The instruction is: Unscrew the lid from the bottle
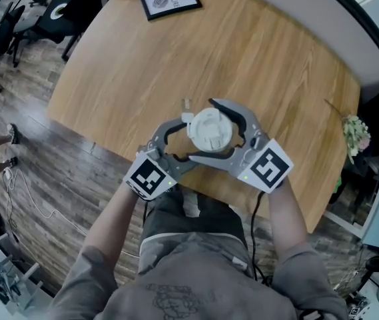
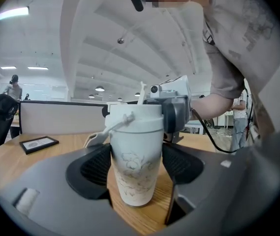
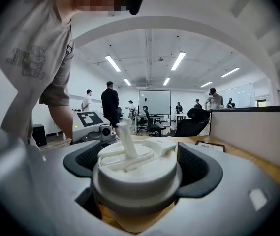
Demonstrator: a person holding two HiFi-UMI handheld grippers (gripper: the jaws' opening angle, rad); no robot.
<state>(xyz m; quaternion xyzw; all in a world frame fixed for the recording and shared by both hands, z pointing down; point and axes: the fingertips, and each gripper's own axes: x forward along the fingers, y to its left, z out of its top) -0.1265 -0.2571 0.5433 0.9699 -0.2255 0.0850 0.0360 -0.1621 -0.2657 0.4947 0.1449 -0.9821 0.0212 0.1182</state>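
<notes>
The bottle [image 2: 136, 173] stands near the worktop's [image 1: 142, 65] front edge, with the lid [image 3: 135, 154] still seated and no gap that I can see. Left gripper [image 2: 136, 165] fingers clamp the body, right gripper [image 3: 142, 167] fingers squeeze the lid. I'd say pretty much all the unscrewing is left.

I'm not getting any clean readable text. Framed card [image 1: 170, 1], far beyond both tongs, is showing lettering too small to make out. Marker cubes [image 1: 150, 177] on the tongs are carrying square black-and-white codes only. Shirt print [image 3: 30, 62] is blurring out.
</notes>
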